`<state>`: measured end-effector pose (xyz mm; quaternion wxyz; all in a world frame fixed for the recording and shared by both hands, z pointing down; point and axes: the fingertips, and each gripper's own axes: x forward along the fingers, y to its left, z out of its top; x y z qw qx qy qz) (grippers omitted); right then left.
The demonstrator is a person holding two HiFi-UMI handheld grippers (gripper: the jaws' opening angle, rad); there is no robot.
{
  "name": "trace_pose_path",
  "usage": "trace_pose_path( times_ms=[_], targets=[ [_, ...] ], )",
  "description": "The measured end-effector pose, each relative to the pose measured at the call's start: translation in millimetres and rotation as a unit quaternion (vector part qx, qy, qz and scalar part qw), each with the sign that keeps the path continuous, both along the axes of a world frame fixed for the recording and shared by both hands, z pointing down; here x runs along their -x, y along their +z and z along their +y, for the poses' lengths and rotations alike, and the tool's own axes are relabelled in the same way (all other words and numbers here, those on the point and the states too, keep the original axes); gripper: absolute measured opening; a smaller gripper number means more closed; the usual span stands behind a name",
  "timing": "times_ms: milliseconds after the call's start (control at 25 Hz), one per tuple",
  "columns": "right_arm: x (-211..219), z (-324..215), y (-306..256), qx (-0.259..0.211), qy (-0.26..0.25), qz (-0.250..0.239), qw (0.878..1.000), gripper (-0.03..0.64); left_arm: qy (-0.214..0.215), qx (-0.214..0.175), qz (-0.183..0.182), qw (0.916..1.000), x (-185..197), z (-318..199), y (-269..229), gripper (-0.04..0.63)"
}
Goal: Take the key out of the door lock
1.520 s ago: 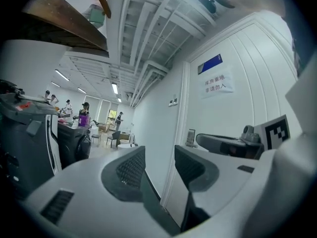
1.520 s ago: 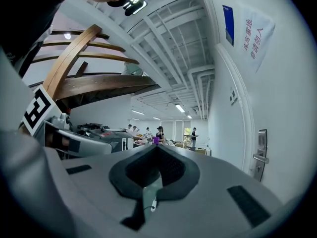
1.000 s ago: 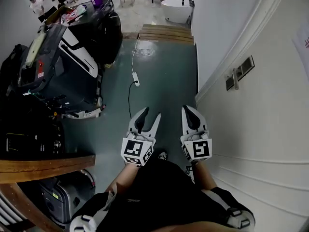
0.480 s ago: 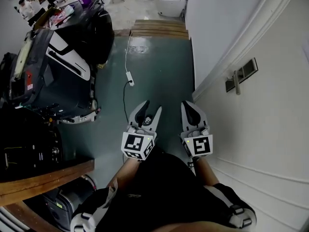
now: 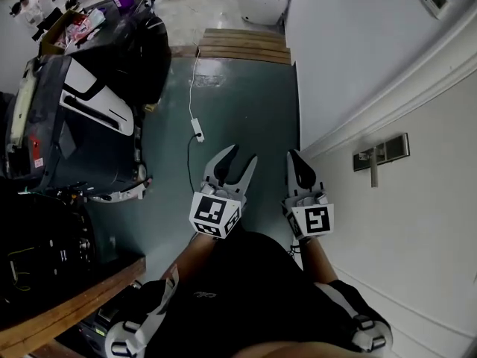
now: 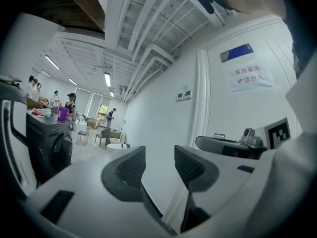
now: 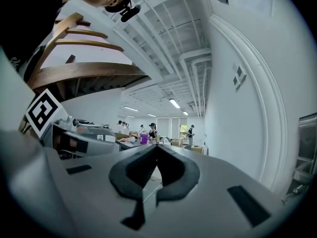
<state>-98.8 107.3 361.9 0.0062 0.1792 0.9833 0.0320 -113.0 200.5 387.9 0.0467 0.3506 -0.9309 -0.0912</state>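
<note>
Presently both grippers idle, well short of the lock.

The left gripper (image 5: pixel 243 154) has its fingers spread on nothing; the right gripper (image 5: pixel 294 157) has its fingers pressed together, also empty. Both hang over the floor, well apart from the lock (image 5: pixel 381 154) on the door (image 5: pixel 417 230) to the person's right. A handle (image 5: pixel 373 173) juts from the lock plate, and the key itself is too small to make out. Likely risks: the right gripper arriving closed and knocking the key or handle rather than pinching it; a pull while the key sits turned, which would jam it; a loose pinch dropping it; and a foot catching the cable (image 5: pixel 195 125) on the floor.
</note>
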Motion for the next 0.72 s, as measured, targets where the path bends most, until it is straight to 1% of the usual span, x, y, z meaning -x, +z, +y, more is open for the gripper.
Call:
trace_pose_path(
  times_ms=[160,320,400,480,600,720],
  targets=[
    [42.9,-7.7,1.3,-0.002,0.016,-0.009,1.000,0.008,0.028,-0.004,0.003,0.9996,47.5,-9.0,-0.5,0.169],
    [76.2,-33.0,9.6,-0.003,0.053,0.002,0.999,0.008,0.074,-0.015,0.017,0.9970,84.3,-36.8,11.1,0.169],
    [90.6,-43.0,8.8,-0.008,0.068,-0.011,0.998,0.008,0.101,-0.022,0.022,0.9943,100.9,-51.5,13.8,0.169],
    [98.2,-53.0,7.2,-0.012,0.088,-0.016,0.996,0.008,0.130,-0.028,0.026,0.9907,112.3,-66.5,14.6,0.169],
    [100.1,-77.8,12.4,-0.010,0.135,0.009,0.991,0.008,0.176,-0.031,0.040,0.9830,121.9,-96.3,21.9,0.169],
    [95.0,-95.5,9.5,-0.008,0.160,-0.001,0.987,0.008,0.220,-0.033,0.065,0.9729,126.6,-125.6,29.7,0.169]
  ],
)
